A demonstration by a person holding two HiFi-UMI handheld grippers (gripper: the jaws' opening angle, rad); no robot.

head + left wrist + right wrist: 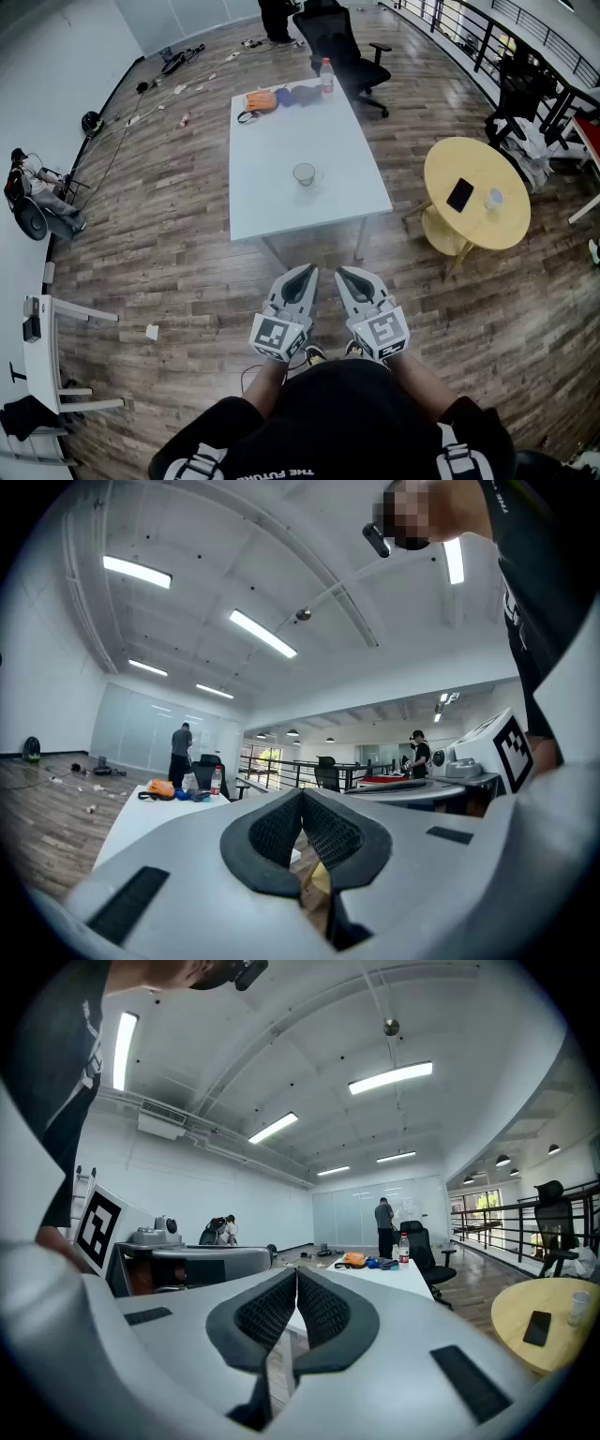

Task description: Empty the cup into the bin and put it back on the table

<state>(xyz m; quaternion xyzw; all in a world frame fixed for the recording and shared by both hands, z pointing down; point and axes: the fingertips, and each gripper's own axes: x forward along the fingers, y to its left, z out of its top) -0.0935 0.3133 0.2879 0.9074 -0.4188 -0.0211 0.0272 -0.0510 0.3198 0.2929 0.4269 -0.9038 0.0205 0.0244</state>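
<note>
Cup (304, 174) contents too small, indistinct

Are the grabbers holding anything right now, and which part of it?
Nothing is held. The left gripper and right gripper are both shut and empty, away from the clear glass cup on the white rectangular table.

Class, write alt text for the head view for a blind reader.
The left gripper and right gripper, both shut and empty, point toward a white table holding a clear cup. A round yellow table stands at right.
</note>
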